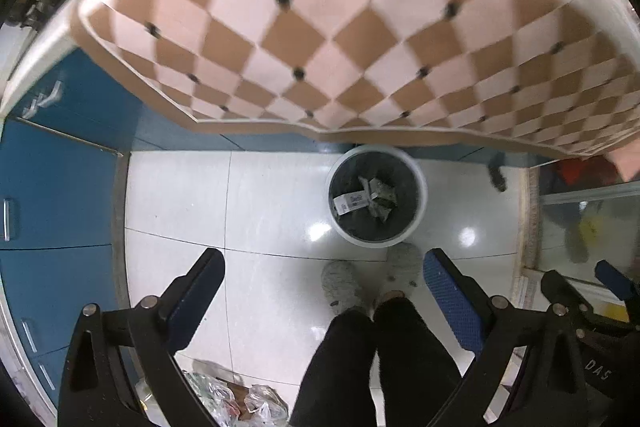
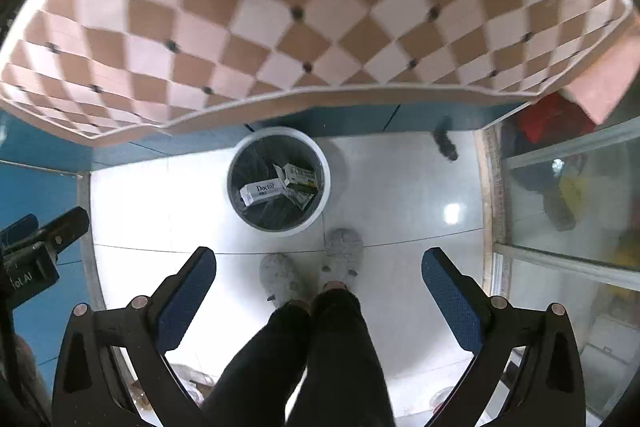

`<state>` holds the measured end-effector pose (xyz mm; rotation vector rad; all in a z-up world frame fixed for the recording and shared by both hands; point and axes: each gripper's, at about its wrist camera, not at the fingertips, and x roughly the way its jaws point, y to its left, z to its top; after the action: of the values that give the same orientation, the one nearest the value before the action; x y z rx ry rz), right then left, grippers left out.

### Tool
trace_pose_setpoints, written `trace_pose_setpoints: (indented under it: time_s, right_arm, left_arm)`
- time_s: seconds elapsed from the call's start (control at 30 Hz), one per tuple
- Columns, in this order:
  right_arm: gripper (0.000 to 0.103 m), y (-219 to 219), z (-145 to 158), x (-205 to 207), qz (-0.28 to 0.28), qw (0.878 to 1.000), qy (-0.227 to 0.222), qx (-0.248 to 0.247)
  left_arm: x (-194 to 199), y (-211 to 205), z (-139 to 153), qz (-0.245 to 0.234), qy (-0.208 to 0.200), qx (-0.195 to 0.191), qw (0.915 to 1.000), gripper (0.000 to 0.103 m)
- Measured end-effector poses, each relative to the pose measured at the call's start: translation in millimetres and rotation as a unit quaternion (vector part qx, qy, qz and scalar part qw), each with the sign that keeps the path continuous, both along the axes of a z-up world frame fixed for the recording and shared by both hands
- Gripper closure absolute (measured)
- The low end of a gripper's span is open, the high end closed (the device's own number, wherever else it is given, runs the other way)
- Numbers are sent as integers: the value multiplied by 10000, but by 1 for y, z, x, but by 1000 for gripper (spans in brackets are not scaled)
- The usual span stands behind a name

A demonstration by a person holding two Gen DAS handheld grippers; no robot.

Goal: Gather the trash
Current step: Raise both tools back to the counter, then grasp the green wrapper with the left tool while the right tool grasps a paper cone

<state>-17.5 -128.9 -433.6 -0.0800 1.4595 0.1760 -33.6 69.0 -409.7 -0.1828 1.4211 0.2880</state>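
A round white-rimmed trash bin (image 1: 360, 227) (image 2: 264, 215) stands on the pale tiled floor, just under the table edge. Inside it lie a white box (image 1: 352, 202) (image 2: 262, 191) printed "Doctor" and a crumpled green-and-cream carton (image 1: 382, 191) (image 2: 300, 177). My left gripper (image 1: 323, 259) hangs high over the floor, pointing down, open and empty. My right gripper (image 2: 319, 255) is beside it at about the same height, also open and empty. Each gripper shows at the edge of the other's view, the right one (image 1: 580, 277) and the left one (image 2: 48, 221).
A table with a brown-and-white checkered cloth (image 1: 320, 27) (image 2: 320, 7) overhangs the bin. Blue cabinets (image 1: 60, 187) line the left, a glass door (image 2: 560, 207) the right. A person's black-trousered legs and grey slippers (image 2: 344, 251) stand below me. A crumpled plastic bag (image 1: 236, 403) lies by the feet.
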Motion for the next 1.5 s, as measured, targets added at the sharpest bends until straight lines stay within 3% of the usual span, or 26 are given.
trace_pose_setpoints:
  time_s: [0.27, 0.37, 0.63, 0.73, 0.83, 0.97, 1.1, 1.23, 1.3, 1.43, 1.5]
  right_arm:
    - [0, -6, 100, -21, 43, 9992, -285, 262]
    - [0, -12, 139, -17, -40, 9963, -594, 619]
    - [0, -45, 242, 43, -598, 9770, -1560, 1328]
    - [0, -64, 262, 78, -867, 9704, -1747, 1427]
    - [0, -93, 271, 124, -1176, 9678, -1795, 1314]
    - [0, -134, 245, 184, -1487, 9703, -1537, 1133]
    - [0, -175, 191, 269, -1623, 9778, -1091, 752]
    - [0, -193, 145, 330, -1614, 9823, -783, 541]
    - [0, -203, 128, 354, -1649, 9823, -640, 620]
    - [0, -214, 114, 378, -1594, 9838, -587, 578]
    - [0, -217, 108, 385, -1498, 9856, -547, 568]
  left_arm:
    - [-12, -2, 90, -22, -531, -80, 9986, 1]
    - [-3, -1, 136, -7, -1044, 262, 9942, 1]
    - [84, 2, 233, 86, -2402, 892, 9666, 0]
    - [124, 0, 246, 7, -2382, 863, 9674, 0]
    - [181, -17, 239, -95, -2013, 1044, 9739, 0]
    - [237, -50, 214, -241, -1462, 1160, 9821, 0]
    - [305, -98, 166, -654, -775, 803, 9916, 0]
    - [368, -146, 122, -1058, -258, 122, 9940, 0]
    - [397, -172, 101, -1186, -76, -297, 9925, 5]
    - [430, -204, 79, -1344, 65, -618, 9890, 21]
    - [441, -218, 68, -1483, 165, -621, 9868, 43]
